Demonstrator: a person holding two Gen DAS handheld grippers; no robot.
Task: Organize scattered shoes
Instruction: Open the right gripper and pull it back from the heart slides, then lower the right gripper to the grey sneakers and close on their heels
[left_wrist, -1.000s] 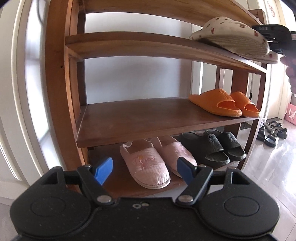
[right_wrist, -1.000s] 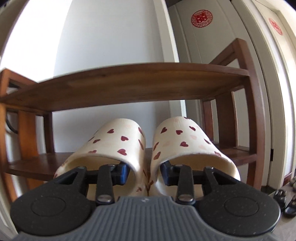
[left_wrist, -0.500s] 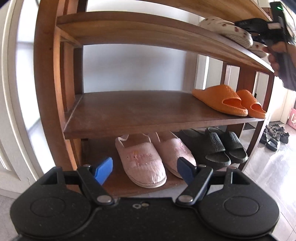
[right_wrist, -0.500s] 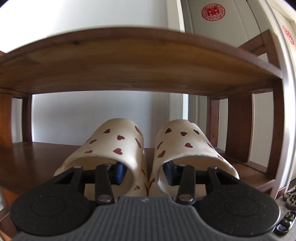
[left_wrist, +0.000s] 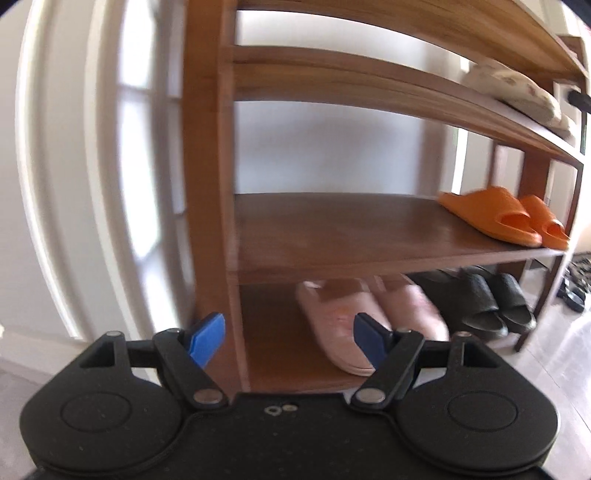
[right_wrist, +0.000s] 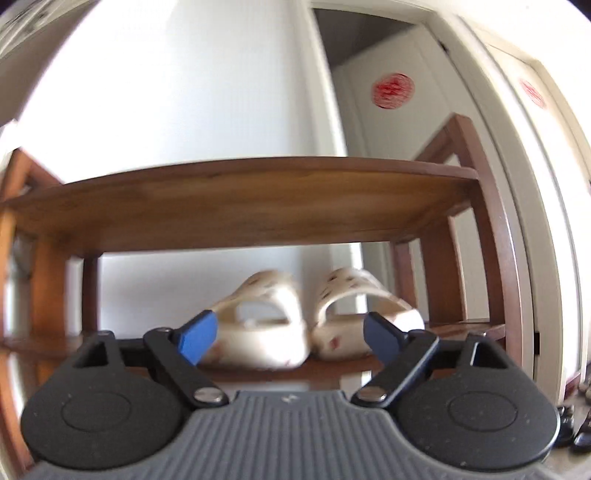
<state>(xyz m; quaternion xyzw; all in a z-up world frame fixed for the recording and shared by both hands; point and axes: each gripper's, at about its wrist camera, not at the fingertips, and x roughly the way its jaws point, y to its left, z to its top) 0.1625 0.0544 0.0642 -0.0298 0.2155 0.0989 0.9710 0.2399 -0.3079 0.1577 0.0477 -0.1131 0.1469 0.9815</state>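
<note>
Left wrist view: left gripper (left_wrist: 290, 338), fingers spread, empty, facing wooden shoe rack (left_wrist: 369, 251); orange slides (left_wrist: 506, 218) on middle shelf; pink slippers (left_wrist: 369, 314) and black slides (left_wrist: 491, 299) below.

Right wrist view: right gripper (right_wrist: 290, 338), fingers apart, empty; cream heart-print slippers (right_wrist: 314, 321) side by side on upper shelf.

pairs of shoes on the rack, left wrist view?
4: cream slippers on the upper shelf, orange slides on the middle, pink slippers and black slides on the bottom. Top shelf's surface is hidden.

left wrist low facing rack (left_wrist: 210, 184), right wrist near upper shelf (right_wrist: 240, 192), both share rack
</note>
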